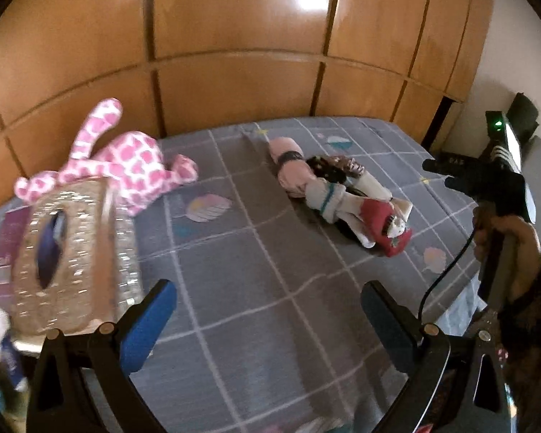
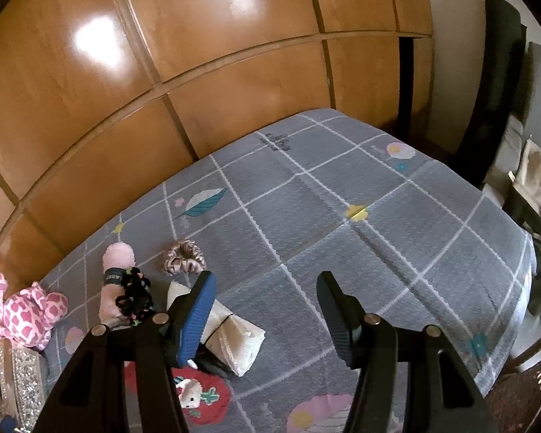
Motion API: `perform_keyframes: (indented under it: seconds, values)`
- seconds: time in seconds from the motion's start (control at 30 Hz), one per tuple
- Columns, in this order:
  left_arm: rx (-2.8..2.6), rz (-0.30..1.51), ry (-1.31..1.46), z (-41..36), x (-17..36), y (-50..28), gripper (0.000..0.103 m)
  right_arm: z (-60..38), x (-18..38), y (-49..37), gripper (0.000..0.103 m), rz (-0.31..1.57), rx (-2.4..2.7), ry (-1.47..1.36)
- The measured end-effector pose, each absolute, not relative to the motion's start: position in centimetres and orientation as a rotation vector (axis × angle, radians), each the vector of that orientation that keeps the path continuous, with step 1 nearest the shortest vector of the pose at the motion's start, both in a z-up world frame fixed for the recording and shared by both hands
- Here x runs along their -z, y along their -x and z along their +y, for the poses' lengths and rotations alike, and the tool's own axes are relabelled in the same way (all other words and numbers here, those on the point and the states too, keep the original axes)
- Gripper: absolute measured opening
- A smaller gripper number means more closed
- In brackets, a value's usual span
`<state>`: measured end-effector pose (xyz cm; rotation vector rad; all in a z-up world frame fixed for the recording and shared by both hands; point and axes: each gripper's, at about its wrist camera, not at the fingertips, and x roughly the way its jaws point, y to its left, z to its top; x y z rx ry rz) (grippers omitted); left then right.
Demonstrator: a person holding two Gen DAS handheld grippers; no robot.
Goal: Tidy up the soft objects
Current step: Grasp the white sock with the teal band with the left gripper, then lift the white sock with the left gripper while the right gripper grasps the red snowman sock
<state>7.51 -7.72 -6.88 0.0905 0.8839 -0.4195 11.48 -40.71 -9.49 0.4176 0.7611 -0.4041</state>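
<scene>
Grey checked bedsheet (image 1: 270, 288) carries all the soft stuff: pink spotted plush (image 1: 133, 166) at the far left against the wooden wardrobe (image 1: 234, 54), touching a sparkly tissue box (image 1: 68, 259); mid-bed a loose pile of socks (image 1: 346, 195), pink roll, white pair, red cartoon sock (image 2: 202, 393), overlapping. Right wrist view also shows a brown scrunchie (image 2: 184, 252) lying apart, just beyond the pile, and a black scrunchie (image 2: 135, 294) resting on the pink sock (image 2: 115, 281). Left gripper (image 1: 270, 314) jaws wide, nothing between them, hovering over bare sheet short of the pile. Right gripper (image 2: 267, 310) also spread wide and empty, above the near edge of the pile, its left finger overlapping the white socks in view; contact unclear. Step looks like approach before a first pick, nothing sorted yet judging by the jumble. Next move likely: right gripper drops onto one sock only, probably the white pair, closing low enough to catch fabric without dragging neighbours. Destination spot not evident.
</scene>
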Motion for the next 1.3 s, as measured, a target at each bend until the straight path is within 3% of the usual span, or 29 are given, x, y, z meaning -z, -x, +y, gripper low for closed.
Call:
perform_keyframes:
  seconds: [0.57, 0.8, 0.93, 0.97, 1.03, 1.1, 1.13, 1.3]
  values:
    - [0.524, 1.177, 0.202, -16.4, 11.6, -15.8, 0.101, -41.6, 9.6, -11.3, 0.059, 0.76, 0.351, -0.523]
    - [0.475, 1.265, 0.346, -18.7, 13.7, -19.5, 0.082, -41.8, 9.8, -11.3, 0.059, 0.759, 0.33, -0.563]
    - [0.456, 1.293, 0.392, -19.8, 14.9, -20.9, 0.081, -41.8, 10.2, -11.5, 0.059, 0.779, 0.315, -0.577]
    - [0.45, 1.305, 0.41, -19.9, 15.4, -21.3, 0.078, -41.7, 10.2, -11.5, 0.059, 0.781, 0.313, -0.575]
    - [0.456, 1.327, 0.463, -20.0, 16.2, -21.7, 0.062, -41.6, 10.2, -11.6, 0.059, 0.784, 0.308, -0.565]
    - [0.473, 1.325, 0.456, -20.2, 16.4, -21.9, 0.037, -41.5, 10.3, -11.7, 0.059, 0.794, 0.304, -0.561]
    - [0.498, 1.308, 0.452, -20.2, 16.3, -21.8, 0.031, -41.5, 10.4, -11.8, 0.059, 0.799, 0.302, -0.561]
    - [0.572, 1.244, 0.451, -18.4, 14.9, -21.3, 0.029, -41.1, 10.5, -12.0, 0.059, 0.811, 0.302, -0.53]
